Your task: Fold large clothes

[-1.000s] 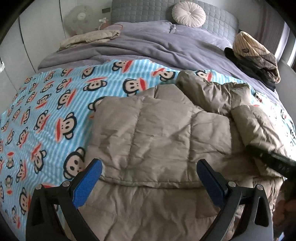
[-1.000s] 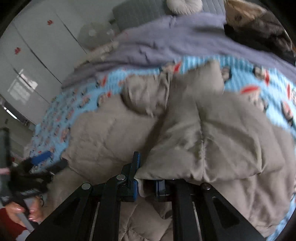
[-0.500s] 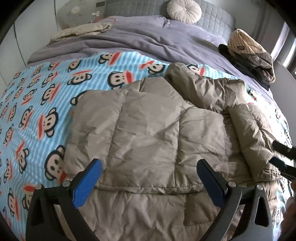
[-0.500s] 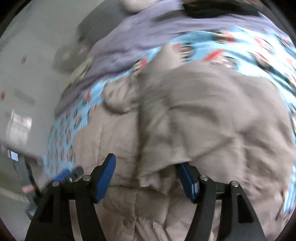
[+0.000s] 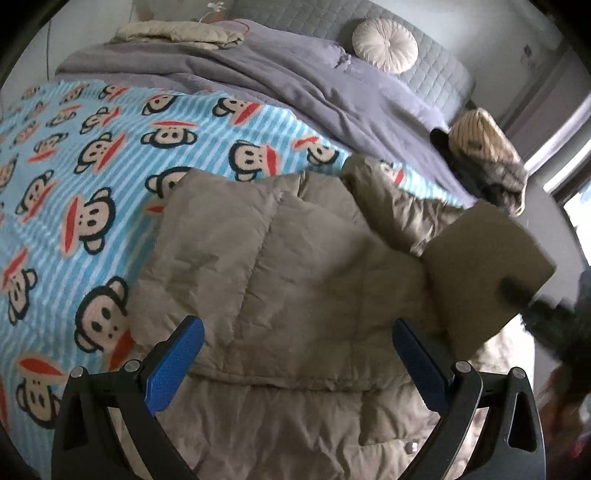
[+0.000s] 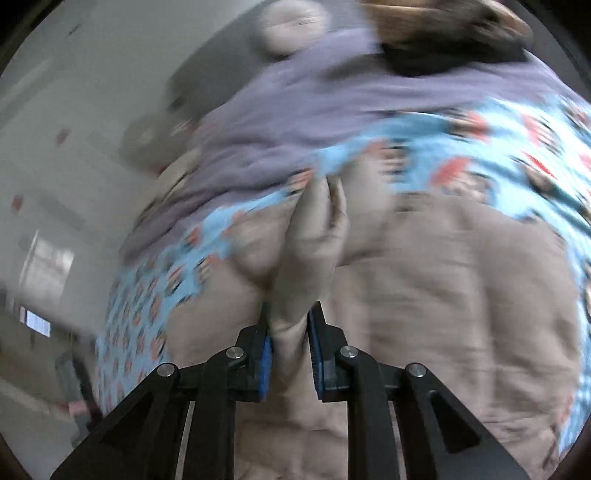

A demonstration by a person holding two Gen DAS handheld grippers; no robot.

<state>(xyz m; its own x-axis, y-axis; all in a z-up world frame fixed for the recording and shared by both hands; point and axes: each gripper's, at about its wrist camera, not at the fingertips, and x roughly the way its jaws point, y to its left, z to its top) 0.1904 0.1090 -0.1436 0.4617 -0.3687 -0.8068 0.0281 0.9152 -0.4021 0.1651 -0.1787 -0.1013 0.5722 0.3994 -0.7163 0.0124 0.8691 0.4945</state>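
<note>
The bed [image 5: 369, 107] carries a monkey-print blanket [image 5: 110, 166], a grey duvet [image 5: 314, 85], a round cushion [image 5: 385, 45], a folded cream cover [image 5: 177, 33] and a heap of clothes [image 5: 487, 155] at its far right edge.

The jacket [image 5: 295, 266] lies flat on the blanket, directly ahead of and beneath the left tongs [image 5: 295, 365]. The left tongs stand wide open and grip nothing; both blue pads [image 5: 173, 369] hover above the jacket's near panel, which passes between them.

The right tongs [image 6: 290, 354] have just been closing and are now clamped on a fold of the jacket [image 6: 443, 295]. The pinched fabric rises ahead of the tongs in a bunched ridge. In the left view this flap [image 5: 487, 273] stands raised to the right of the left tongs, blurred.

The jacket is beige, quilted in stitched panels and creased. One sleeve is folded in over the body, and a snap [image 5: 412, 447] shows near the lower hem.
</note>
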